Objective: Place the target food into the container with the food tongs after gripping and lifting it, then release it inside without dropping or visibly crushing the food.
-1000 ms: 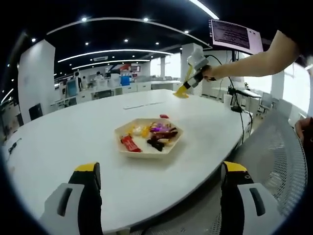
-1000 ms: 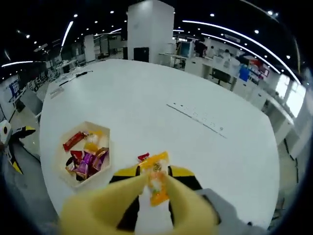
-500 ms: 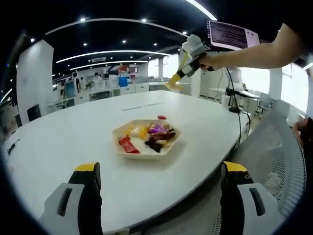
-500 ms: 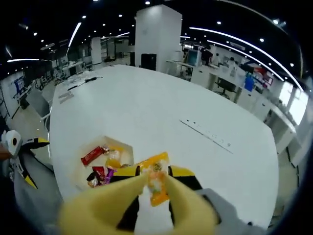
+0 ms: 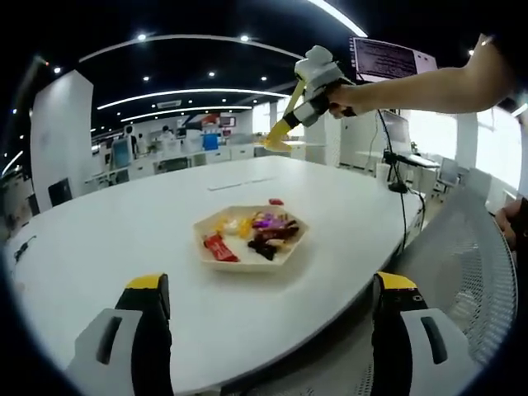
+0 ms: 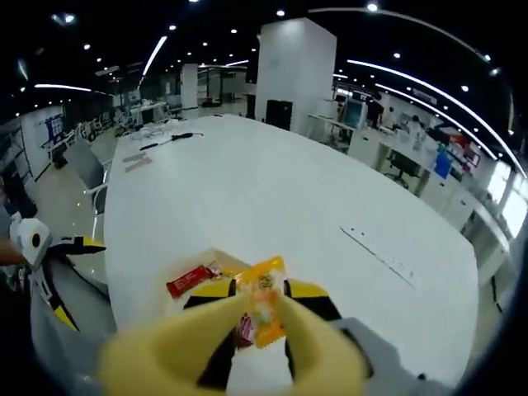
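One orange snack packet [image 6: 262, 307] sat pinched between the right tongs [image 6: 257, 318], its long axis running straight out along the jaws, top end pointing away. Below and just beyond the tips lay the hexagonal tray [image 5: 250, 252] of wrapped sweets on the white worktop [image 5: 99, 239]. Since half a second earlier, the tray had slid further beneath the tips. The left tongs [image 5: 268, 330] hung spread wide, gripping nothing.

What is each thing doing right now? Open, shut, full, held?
Right gripper: shut on the food tongs.
Food tongs: squeezed on the orange snack packet.
Orange snack packet: held in the air.
Tray: on the table, holding wrapped snacks.
Left gripper: open, holding nothing.
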Tool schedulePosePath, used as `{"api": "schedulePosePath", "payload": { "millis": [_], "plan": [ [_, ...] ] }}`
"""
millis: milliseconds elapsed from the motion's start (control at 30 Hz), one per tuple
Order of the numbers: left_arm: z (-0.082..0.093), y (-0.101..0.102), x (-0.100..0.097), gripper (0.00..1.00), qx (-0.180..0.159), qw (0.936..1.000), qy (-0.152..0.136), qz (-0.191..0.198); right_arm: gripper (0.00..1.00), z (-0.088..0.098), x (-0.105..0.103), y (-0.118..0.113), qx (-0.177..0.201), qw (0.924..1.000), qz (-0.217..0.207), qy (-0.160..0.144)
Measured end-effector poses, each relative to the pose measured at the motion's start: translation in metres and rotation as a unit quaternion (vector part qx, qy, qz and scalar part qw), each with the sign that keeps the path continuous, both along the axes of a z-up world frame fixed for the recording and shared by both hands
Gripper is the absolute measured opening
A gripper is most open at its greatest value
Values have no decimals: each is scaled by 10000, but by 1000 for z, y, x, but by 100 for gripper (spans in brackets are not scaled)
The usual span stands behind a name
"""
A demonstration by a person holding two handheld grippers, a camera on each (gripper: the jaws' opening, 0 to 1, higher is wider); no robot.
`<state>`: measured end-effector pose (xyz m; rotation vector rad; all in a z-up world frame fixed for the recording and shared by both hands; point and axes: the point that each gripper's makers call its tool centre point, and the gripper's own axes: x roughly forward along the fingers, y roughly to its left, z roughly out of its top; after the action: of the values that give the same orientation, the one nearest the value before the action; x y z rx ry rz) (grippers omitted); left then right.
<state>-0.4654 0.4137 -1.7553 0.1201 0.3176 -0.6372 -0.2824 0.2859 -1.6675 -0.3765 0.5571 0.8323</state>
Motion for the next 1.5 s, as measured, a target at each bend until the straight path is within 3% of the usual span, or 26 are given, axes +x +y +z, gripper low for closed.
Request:
{"api": "schedulePosePath", "payload": {
  "millis": [367,433,567,633,1133,1500],
  "plan": [
    [3,0,1,100,-62,9999,-98,43,23,2,-8,57,150,9984,550,-63],
    [4,1,1,100,-73,9999,-114,59,28,8,-12,69,445,9969,647,15],
    [4,1,2,100,-71,9999,-113,72,28,7,-10,72,355,9967,721,-91],
    [4,1,1,100,-77,9999,-104,73,29,4,-11,70,385,9968,702,33],
    [2,0,2,99,-57,10000,-27,76,30,-15,20,2,124,9995,286,-40],
    [0,2,3,99,22,9999,28,139,30,-63,49,-48,-23,9999,62,150]
  ]
}}
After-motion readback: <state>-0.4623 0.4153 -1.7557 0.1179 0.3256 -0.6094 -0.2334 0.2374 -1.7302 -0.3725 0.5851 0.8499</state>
